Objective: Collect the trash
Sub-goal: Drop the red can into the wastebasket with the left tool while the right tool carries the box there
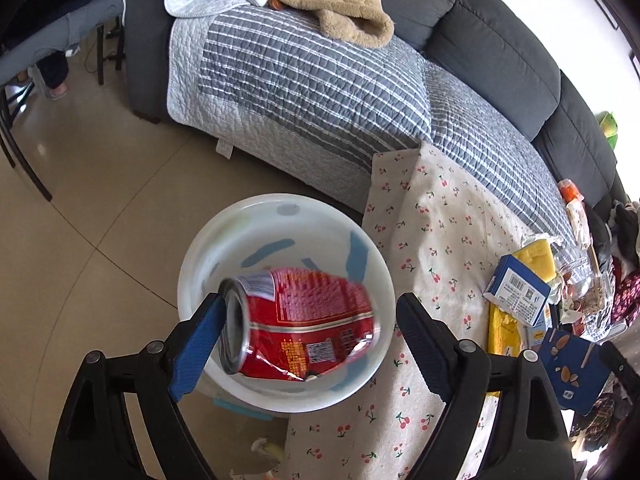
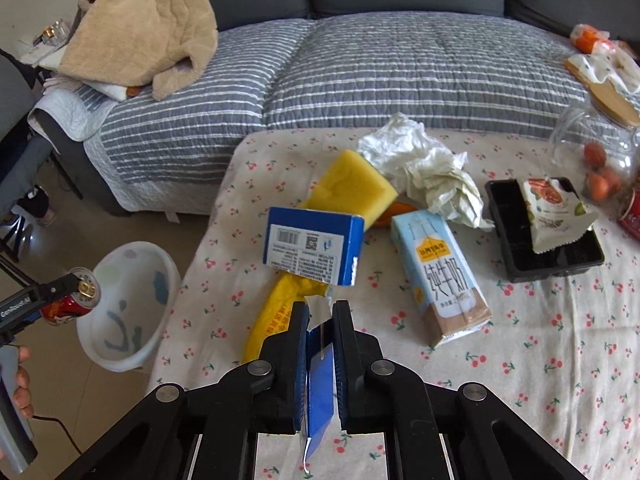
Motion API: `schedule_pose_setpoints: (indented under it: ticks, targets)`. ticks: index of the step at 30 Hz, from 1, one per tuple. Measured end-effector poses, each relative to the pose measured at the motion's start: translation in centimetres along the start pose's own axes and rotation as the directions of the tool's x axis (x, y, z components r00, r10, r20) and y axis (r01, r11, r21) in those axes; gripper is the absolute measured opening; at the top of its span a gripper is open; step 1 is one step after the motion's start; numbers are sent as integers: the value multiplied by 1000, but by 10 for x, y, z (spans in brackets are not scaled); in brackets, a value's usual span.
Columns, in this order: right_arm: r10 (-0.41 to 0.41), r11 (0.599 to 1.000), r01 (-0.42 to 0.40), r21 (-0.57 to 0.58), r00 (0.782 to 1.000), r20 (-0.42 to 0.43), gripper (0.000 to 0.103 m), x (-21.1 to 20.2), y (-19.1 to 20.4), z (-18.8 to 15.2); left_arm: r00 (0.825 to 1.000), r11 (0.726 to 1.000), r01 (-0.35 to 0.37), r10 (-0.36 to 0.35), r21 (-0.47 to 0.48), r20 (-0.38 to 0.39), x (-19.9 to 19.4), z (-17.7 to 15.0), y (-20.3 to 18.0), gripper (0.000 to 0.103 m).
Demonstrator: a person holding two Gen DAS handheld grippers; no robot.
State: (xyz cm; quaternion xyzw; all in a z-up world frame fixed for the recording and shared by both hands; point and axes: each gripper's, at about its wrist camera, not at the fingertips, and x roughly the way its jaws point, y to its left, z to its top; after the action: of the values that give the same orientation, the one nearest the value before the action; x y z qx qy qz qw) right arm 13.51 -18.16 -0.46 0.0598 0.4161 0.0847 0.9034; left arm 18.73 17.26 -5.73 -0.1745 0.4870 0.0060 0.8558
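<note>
**Can over the basin, blue box pinched on the right**

The left hand-held gripper (image 1: 308, 320) has its fingers spread wide; the red can (image 1: 300, 324) lies between them, its base touching the left finger, its other end clear of the right finger. The can looks blurred and sits directly over the white basin (image 1: 200, 264), which stands on the floor just beside the tabletop (image 1: 440, 216) with its cherry-print cloth.

The right hand-held gripper (image 2: 320, 320) is clamped on a flap of the blue box (image 2: 314, 246), which is tilted up above a yellow wrapper (image 2: 276, 316). Just right of the box lies a milk carton (image 2: 440, 276) on its side. Behind them rest a yellow sponge (image 2: 352, 188) and crumpled white paper (image 2: 424, 164), touching each other. Further right, a black tray (image 2: 508, 216) holds a snack packet (image 2: 554, 212). Beyond the tabletop runs the sofa (image 2: 400, 60) with a striped cover and a beige blanket (image 2: 148, 20) heaped at its left end.
</note>
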Motion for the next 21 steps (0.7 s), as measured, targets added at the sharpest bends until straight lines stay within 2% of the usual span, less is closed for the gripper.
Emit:
schedule_pose_setpoints:
  ticks: [2,6,11,21]
  targets:
    - [13,1000,-13,-4,1000,13,10,-2,7,2,999,998,-33,32,46,9,-3,-2,-4,90]
    - [24,1000,-23,-21,999,40,10,-8,22,6,995,992,-103,103,80,0,-11,-6,0,93]
    - [100,995,-98,-34,994,46,10,1,48,12,967,965,-243,249,95,-49,-16,-15,20,93]
    - [241,969,-244,-48,969,-62,10,93,129,4,956,950,-284,292,127,-42,-34,-26,43,93]
